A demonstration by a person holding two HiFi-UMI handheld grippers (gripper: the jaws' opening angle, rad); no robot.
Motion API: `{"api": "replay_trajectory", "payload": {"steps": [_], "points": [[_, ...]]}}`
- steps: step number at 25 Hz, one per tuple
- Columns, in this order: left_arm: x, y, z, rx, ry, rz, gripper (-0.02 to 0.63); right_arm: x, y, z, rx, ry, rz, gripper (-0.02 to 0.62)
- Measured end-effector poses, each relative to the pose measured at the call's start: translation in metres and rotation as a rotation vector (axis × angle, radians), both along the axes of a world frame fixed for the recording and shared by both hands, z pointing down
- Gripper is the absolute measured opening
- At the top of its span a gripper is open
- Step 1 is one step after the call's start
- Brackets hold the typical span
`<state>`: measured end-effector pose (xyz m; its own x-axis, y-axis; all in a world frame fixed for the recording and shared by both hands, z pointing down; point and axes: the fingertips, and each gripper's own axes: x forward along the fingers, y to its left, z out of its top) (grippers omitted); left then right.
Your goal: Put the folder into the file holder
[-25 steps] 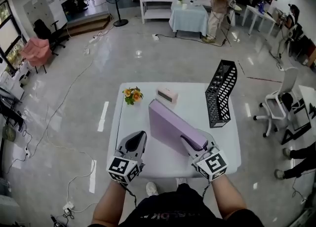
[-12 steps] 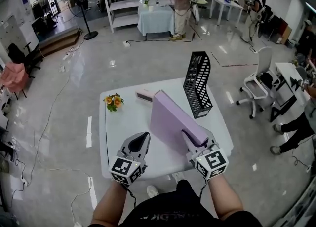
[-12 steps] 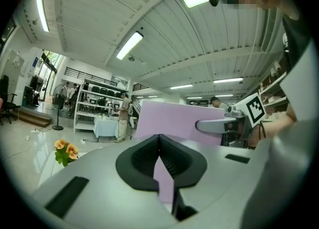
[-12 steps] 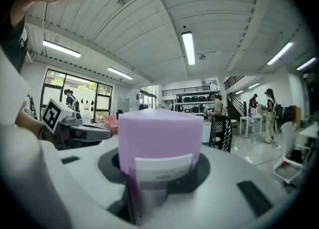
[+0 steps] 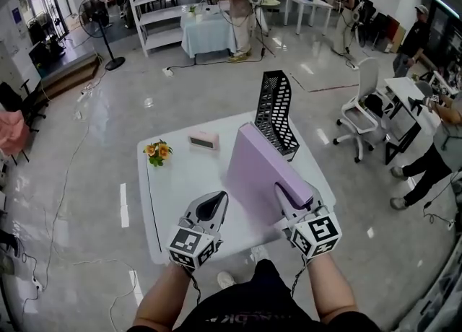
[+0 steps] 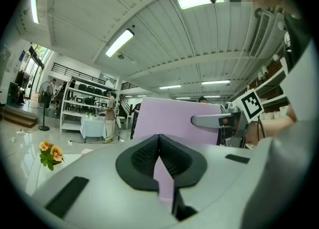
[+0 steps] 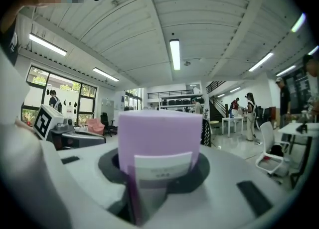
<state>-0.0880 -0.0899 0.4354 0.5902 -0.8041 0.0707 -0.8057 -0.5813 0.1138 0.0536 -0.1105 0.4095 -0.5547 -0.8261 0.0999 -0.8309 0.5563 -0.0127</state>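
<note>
A lilac folder (image 5: 260,172) is held tilted up over the white table (image 5: 173,186), its far edge close to the black mesh file holder (image 5: 273,110) at the table's back right. My right gripper (image 5: 287,197) is shut on the folder's near spine, and the right gripper view shows the folder (image 7: 159,138) filling the jaws with a white label on it. My left gripper (image 5: 211,206) hovers over the table's front, shut and empty; its pads (image 6: 149,156) meet, with the folder (image 6: 174,118) and the right gripper (image 6: 219,120) beyond them.
A small bunch of orange flowers (image 5: 156,151) and a small white box (image 5: 202,140) sit at the table's back left. A white office chair (image 5: 361,107) stands right of the table. People, shelves and tables are far behind on the shiny floor.
The folder has been lifted more upright and carried right and back, toward the file holder. The left gripper stayed shut near the table's front.
</note>
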Motion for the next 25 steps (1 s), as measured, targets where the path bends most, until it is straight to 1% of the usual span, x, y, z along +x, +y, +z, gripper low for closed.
{"api": "replay_trajectory", "payload": {"steps": [7,15,18,25], "points": [[0.017,0.004,-0.01,0.014,0.007,0.054,0.003,0.023,0.002,-0.021,0.019,-0.012,0.092,0.14],[0.041,-0.006,-0.022,0.03,0.012,0.099,0.003,0.04,0.0,-0.045,0.051,-0.011,0.143,0.133],[0.052,-0.009,-0.028,0.036,0.014,0.118,0.003,0.053,-0.002,-0.054,0.061,-0.013,0.171,0.132],[0.069,-0.015,-0.037,0.045,0.02,0.165,0.003,0.083,-0.015,-0.081,0.096,-0.035,0.269,0.13]]}}
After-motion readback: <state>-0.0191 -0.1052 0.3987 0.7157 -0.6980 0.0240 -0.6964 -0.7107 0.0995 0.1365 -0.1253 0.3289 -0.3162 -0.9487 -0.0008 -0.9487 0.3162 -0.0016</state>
